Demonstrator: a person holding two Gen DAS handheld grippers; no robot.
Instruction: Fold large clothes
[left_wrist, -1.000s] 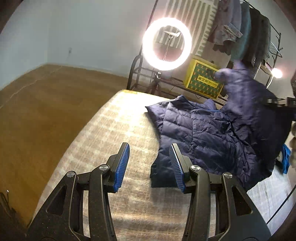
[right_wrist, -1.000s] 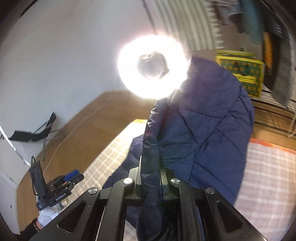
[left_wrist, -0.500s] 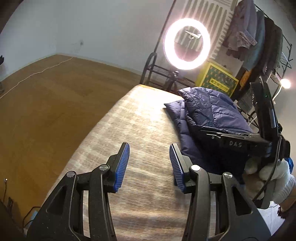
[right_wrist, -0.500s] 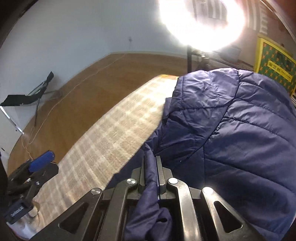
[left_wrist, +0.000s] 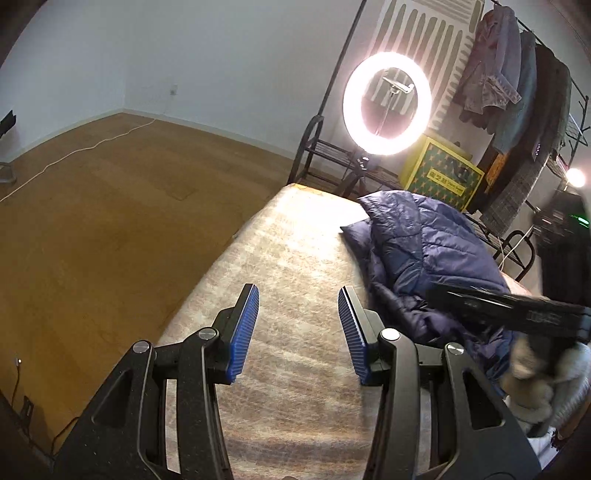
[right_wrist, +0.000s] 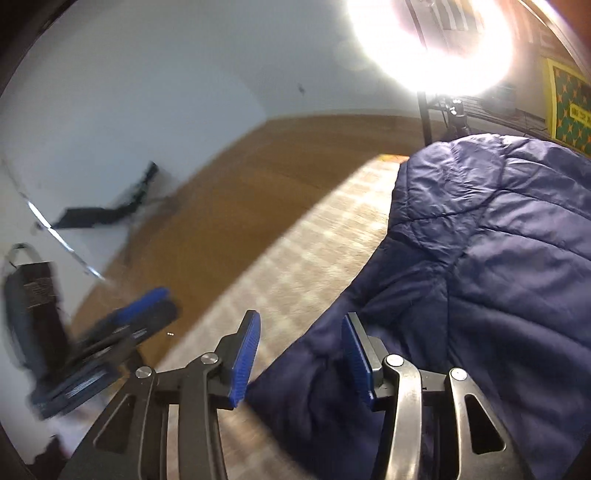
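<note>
A navy quilted puffer jacket (left_wrist: 424, 251) lies folded over on itself on the right half of a beige checked bed (left_wrist: 280, 266). My left gripper (left_wrist: 299, 332) is open and empty above the bare bed, left of the jacket. My right gripper (right_wrist: 301, 354) is open, with the jacket's near edge (right_wrist: 480, 258) lying loose between and under its jaws. The right gripper's body also shows in the left wrist view (left_wrist: 517, 314), blurred, over the jacket's near end. The left gripper shows blurred in the right wrist view (right_wrist: 110, 343).
A lit ring light (left_wrist: 387, 103) on a stand is behind the bed. A yellow patterned box (left_wrist: 441, 177) sits on a black rack. Clothes (left_wrist: 517, 85) hang on a rail at the far right. Wooden floor (left_wrist: 110, 221) lies left of the bed.
My right gripper carried the jacket's lifted half over onto the rest, lowered it, then opened and let go. My left gripper stayed open.
</note>
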